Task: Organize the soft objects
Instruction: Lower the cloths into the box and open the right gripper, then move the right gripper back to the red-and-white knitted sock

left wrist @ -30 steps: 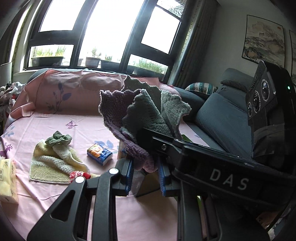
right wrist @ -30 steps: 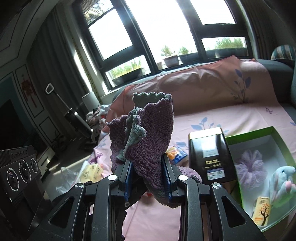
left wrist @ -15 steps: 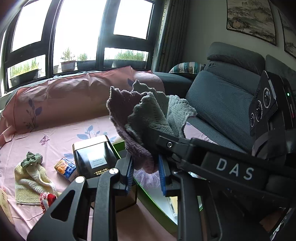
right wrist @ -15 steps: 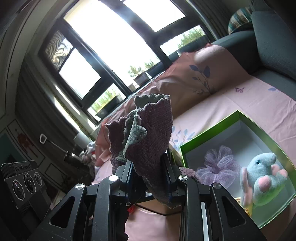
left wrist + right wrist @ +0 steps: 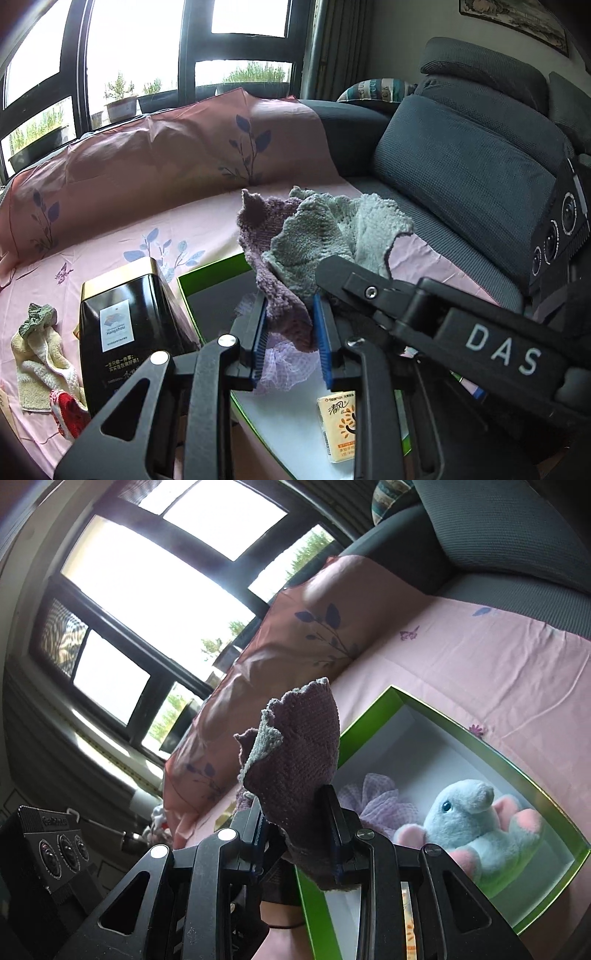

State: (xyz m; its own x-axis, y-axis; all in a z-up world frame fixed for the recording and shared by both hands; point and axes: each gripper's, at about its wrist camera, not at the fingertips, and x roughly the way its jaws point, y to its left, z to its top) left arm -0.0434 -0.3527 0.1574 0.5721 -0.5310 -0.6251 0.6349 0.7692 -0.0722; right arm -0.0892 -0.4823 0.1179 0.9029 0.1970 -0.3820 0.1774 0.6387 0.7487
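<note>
A purple and grey knitted cloth (image 5: 317,229) hangs bunched between both grippers, just above the green box (image 5: 210,266). My left gripper (image 5: 289,314) has its blue pads against the cloth's purple fold, and its jaws are opening slightly. My right gripper (image 5: 295,812) is shut on another part of the same cloth (image 5: 299,746), beside the box's near corner. Inside the white-lined box (image 5: 461,716) lie a blue and pink plush toy (image 5: 469,819), a lilac mesh puff (image 5: 373,794) and a yellow tissue pack (image 5: 338,424).
A black tin (image 5: 125,332) stands just left of the box on the pink sheet. Further left lie a yellow towel (image 5: 37,365) with a green cloth on it and a red item (image 5: 68,413). A dark sofa cushion (image 5: 461,173) rises at the right.
Both grippers carried the cloth rightward and down, from over the open sheet to above the green box. The right wrist view has rolled, and the plush toy now shows large.
</note>
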